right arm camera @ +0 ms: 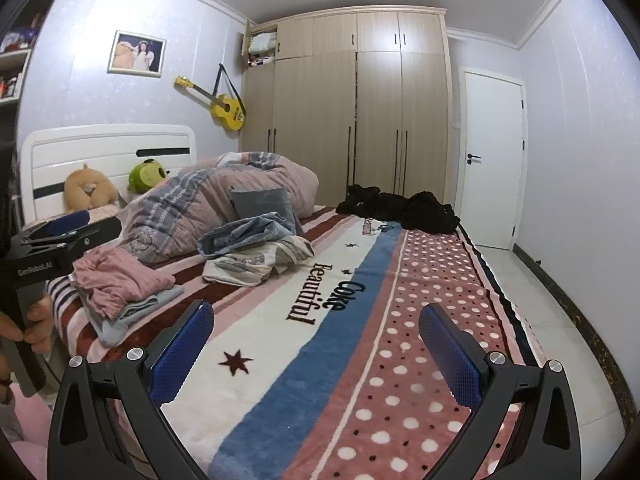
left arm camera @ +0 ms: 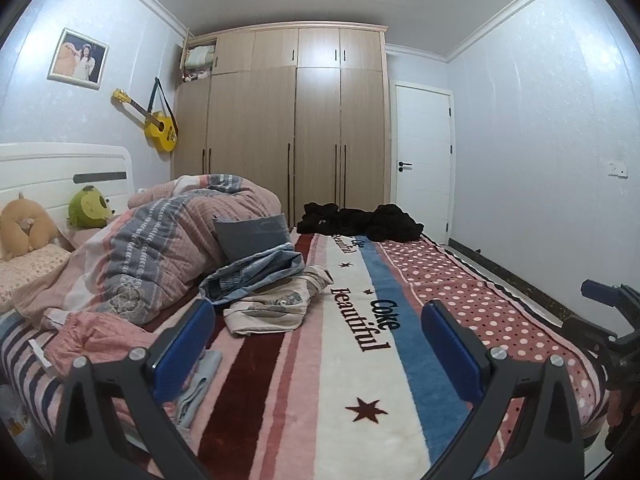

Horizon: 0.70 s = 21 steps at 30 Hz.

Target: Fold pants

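Both the left tongs (left arm camera: 320,344) and right tongs (right arm camera: 316,344) are hovering released over the striped blanket (right arm camera: 280,380) covering the bed. The pants (left arm camera: 360,222) are lying crumpled and black at its far edge, before the wardrobe (left arm camera: 296,120) and door (left arm camera: 424,152).

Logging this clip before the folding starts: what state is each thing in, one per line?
Left gripper: open, empty.
Right gripper: open, empty.
Black clothes: crumpled at the far end of the bed.
Blue garment: bunched, unfolded.
Pale garment: loosely heaped under it.
Pink garment: crumpled on a light blue folded piece.
Quilt: piled up.
Wardrobe: top left door open, rest shut.
Door: shut.
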{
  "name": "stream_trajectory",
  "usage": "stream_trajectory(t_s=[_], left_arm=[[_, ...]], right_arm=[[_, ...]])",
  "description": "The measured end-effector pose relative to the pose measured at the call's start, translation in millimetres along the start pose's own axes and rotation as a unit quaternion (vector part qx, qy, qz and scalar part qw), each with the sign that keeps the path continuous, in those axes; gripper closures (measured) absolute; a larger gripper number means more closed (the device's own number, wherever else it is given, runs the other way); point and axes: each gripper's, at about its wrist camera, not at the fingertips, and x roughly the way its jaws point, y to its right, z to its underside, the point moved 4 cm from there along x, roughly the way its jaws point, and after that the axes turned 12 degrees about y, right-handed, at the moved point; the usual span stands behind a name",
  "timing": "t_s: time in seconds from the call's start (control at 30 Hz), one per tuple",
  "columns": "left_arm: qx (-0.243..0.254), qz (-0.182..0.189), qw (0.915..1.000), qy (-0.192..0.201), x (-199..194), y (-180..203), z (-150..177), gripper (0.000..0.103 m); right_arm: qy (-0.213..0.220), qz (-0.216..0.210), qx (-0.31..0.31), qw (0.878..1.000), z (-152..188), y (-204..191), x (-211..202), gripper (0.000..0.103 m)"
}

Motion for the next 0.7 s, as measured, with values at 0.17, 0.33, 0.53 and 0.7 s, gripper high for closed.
stream_trajectory(t_s=[0.17, 0.33, 0.53, 0.7], left_arm=[[0.003, -0.006, 1.0000, 0.003, -4.8, -6.2, -0.4, 0.001], [0.006, -0.016, 0.9998, 0.003, -9.0, -17.2, 2.2, 0.001], [0.000, -0.030, 0.9996, 0.002, -15.5, -38.2, 7.2, 0.001], [-0.008, -0.038, 0.9993, 0.002, -20.0, -54.5, 10.1, 0.001]], right_arm=[[-0.002, -0.010, -0.004, 1.000, -0.4, -9.9, 0.8, 0.001], [-0.008, -0.020, -0.008, 1.000, 3.5, -21.2, 5.7, 0.001], [-0.012, -0.031, -0.015, 0.999, 5.2, -37.6, 12.1, 0.001], [-0.012, -0.033, -0.021, 0.999, 4.0, -50.1, 16.1, 0.001]])
